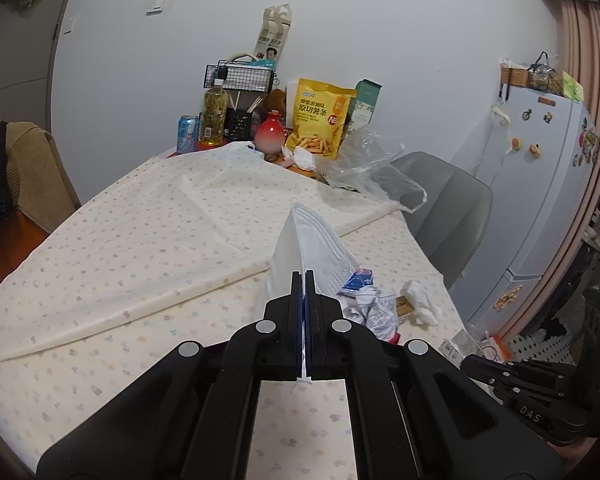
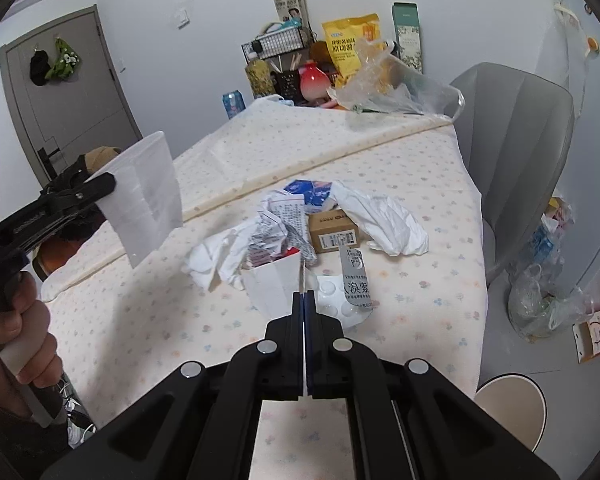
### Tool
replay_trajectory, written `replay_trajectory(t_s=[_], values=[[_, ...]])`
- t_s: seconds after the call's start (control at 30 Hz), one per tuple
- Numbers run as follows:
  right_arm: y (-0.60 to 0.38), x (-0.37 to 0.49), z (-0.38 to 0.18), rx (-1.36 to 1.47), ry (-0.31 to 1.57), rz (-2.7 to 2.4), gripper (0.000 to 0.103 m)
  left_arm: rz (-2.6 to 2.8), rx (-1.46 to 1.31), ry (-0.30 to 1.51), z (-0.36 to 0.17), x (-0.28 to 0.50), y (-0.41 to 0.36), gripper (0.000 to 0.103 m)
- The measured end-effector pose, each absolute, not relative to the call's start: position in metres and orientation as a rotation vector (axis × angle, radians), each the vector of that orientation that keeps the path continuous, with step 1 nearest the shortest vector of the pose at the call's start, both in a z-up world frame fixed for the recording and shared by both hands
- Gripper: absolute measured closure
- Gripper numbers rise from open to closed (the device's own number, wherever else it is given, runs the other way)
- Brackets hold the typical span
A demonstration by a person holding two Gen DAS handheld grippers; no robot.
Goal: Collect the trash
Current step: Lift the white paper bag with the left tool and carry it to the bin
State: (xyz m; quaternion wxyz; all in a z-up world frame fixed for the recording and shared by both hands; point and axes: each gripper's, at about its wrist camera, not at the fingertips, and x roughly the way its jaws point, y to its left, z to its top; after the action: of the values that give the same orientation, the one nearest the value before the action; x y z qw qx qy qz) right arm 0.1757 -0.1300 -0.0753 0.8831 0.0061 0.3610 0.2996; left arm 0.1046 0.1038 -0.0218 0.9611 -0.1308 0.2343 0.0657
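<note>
My left gripper (image 1: 304, 276) is clamped tight on a white bag (image 2: 148, 196), holding it up off the table (image 2: 160, 320) over the left side, mouth not spread yet afaict. My right gripper (image 2: 304, 296) is closed too, pinching the edge of a white carton (image 2: 270, 288) nr the front edge; can't tell if it's lifted. Progress: early imo, nothing visibly in the bag. Left on the table mid-right: crumpled paper (image 2: 276, 220), blue wrapper (image 2: 308, 192), small cardboard box (image 2: 334, 232), white tissue wad (image 2: 384, 216), blister pack (image 2: 348, 292). Clear plastic bag (image 2: 392, 88) sits at far edge w/ pantry stuff, prob also trash.
</note>
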Motion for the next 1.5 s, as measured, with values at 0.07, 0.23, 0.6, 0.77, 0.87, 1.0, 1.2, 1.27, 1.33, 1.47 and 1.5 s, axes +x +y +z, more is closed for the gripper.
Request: replay_trajectory(t_s=[0.07, 0.23, 0.6, 0.77, 0.87, 1.0, 1.2, 1.27, 1.33, 1.47, 1.5], values=[[-0.132, 0.170, -0.071, 0.013, 0.737, 0.626, 0.102, 0.122, -0.264, 0.474, -0.020, 0.103, 0.099, 0.101], [-0.144, 0.161, -0.065, 0.033, 0.718, 0.625, 0.102, 0.093, -0.249, 0.477, -0.019, 0.105, 0.083, 0.101], [-0.196, 0.157, -0.056, 0.100, 0.692, 0.566, 0.102, -0.009, -0.208, 0.482, -0.014, 0.115, 0.023, 0.101], [-0.227, 0.159, -0.054, 0.130, 0.677, 0.510, 0.102, -0.083, -0.191, 0.497, -0.014, 0.130, -0.011, 0.101], [-0.249, 0.159, -0.055, 0.153, 0.674, 0.470, 0.102, -0.127, -0.173, 0.506, -0.015, 0.139, -0.033, 0.101], [-0.274, 0.160, -0.061, 0.178, 0.681, 0.418, 0.102, -0.173, -0.158, 0.520, -0.017, 0.148, -0.057, 0.101], [-0.307, 0.165, -0.074, 0.214, 0.692, 0.350, 0.102, -0.227, -0.135, 0.548, -0.025, 0.163, -0.091, 0.101], [-0.319, 0.166, -0.080, 0.227, 0.697, 0.329, 0.102, -0.242, -0.135, 0.560, -0.028, 0.166, -0.100, 0.101], [-0.329, 0.168, -0.086, 0.241, 0.704, 0.313, 0.102, -0.255, -0.131, 0.572, -0.031, 0.171, -0.109, 0.101], [-0.347, 0.171, -0.099, 0.264, 0.721, 0.283, 0.102, -0.274, -0.118, 0.595, -0.039, 0.180, -0.127, 0.101], [-0.351, 0.172, -0.102, 0.269, 0.725, 0.275, 0.102, -0.279, -0.113, 0.602, -0.042, 0.183, -0.132, 0.101]])
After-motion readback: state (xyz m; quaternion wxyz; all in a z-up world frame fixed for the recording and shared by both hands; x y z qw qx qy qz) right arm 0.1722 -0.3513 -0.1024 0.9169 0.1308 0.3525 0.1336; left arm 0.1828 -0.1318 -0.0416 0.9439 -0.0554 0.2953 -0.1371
